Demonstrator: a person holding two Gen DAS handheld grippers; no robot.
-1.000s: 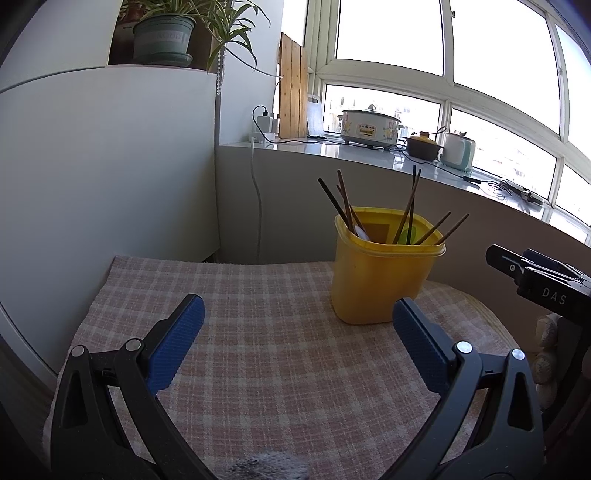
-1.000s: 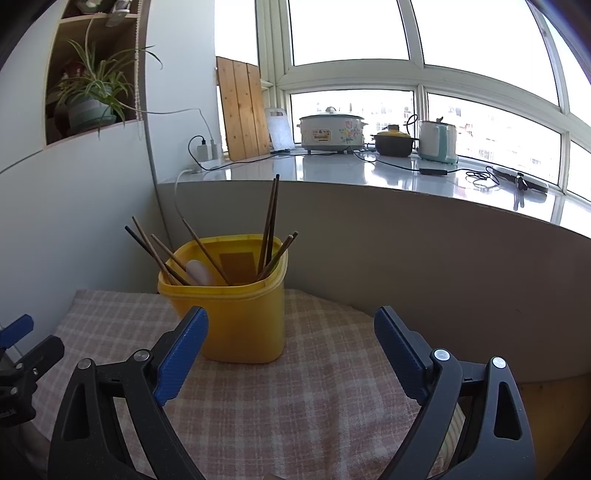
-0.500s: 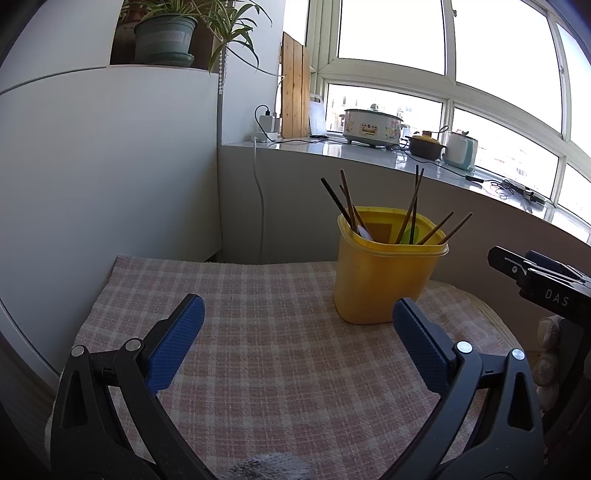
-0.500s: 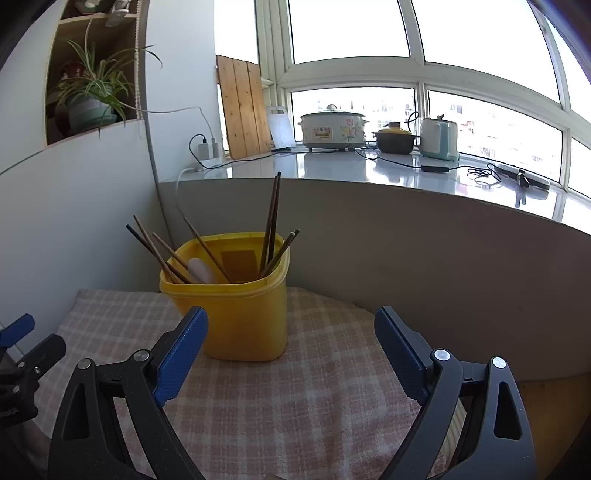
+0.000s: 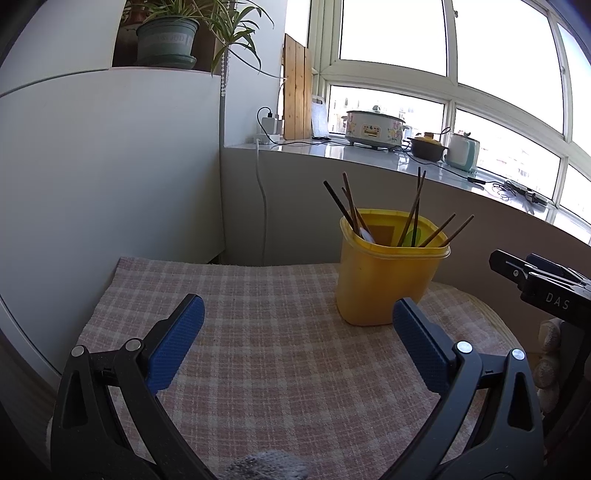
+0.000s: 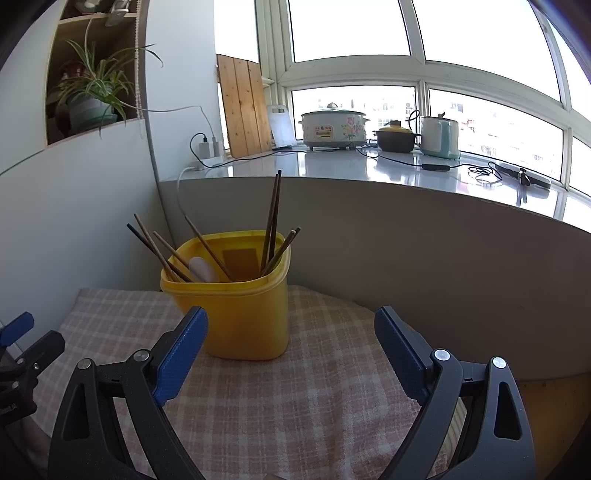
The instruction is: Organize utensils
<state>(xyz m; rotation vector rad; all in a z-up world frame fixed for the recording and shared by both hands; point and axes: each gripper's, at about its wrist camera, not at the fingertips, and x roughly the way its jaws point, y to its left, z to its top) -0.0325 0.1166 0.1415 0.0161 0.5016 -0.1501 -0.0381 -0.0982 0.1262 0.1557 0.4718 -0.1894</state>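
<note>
A yellow plastic container stands upright on the checked cloth; it also shows in the right wrist view. Several dark wooden chopsticks lean inside it, with a white spoon and something green. My left gripper is open and empty, low over the cloth, left of and nearer than the container. My right gripper is open and empty, just in front of the container. Each gripper's tip shows at the edge of the other view.
A grey counter wall curves behind the table, with a rice cooker, a pot and a kettle on its top. A white cabinet with a potted plant stands at left. The cloth's right edge drops off.
Both views have shifted slightly: the container sits a little farther right and lower in each. Both grippers stay open and empty.
</note>
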